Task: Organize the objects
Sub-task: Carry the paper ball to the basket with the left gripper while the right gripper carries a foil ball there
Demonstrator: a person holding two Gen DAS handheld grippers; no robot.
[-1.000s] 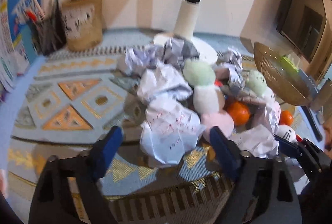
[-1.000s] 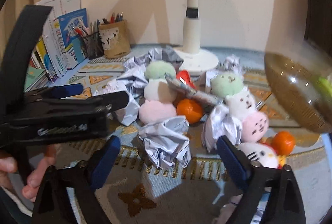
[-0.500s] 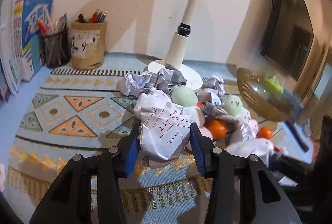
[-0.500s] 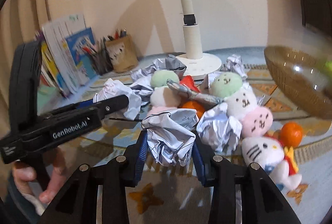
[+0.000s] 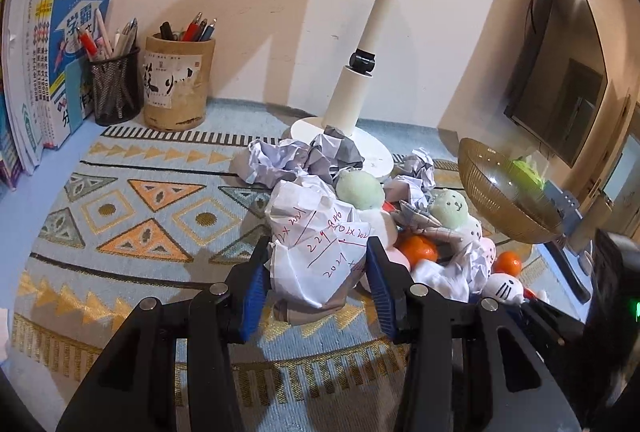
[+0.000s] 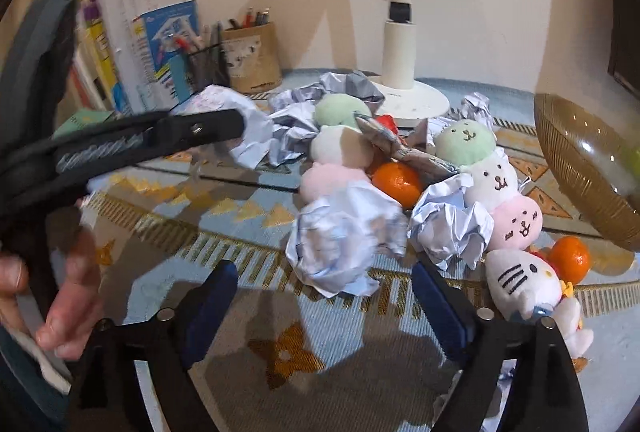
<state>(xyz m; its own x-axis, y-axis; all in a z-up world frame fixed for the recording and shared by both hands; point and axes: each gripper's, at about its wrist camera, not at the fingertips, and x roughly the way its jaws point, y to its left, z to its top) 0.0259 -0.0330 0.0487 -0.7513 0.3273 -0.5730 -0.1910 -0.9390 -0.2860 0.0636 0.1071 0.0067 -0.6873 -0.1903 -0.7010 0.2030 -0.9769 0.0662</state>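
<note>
Plainly clamped: left gripper [image 5: 316, 272], blue pads tight on a crumpled paper ball with red writing [image 5: 314, 252], raised above the patterned mat [image 5: 120, 216] beside the toy pile. Spreading wide: right gripper [image 6: 324, 296]; blurred crumpled paper ball [image 6: 340, 244] between the parting jaws, untouched, next to an orange [image 6: 396, 182] and plush toys [image 6: 480, 168]; wicker bowl [image 6: 580, 168] off right.

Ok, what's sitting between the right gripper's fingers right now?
A crumpled paper ball, blurred, sits just ahead of the right gripper, whose jaws are opening with the pads clear of it. Beneath lies only patterned mat. The right wrist view shows it.
</note>
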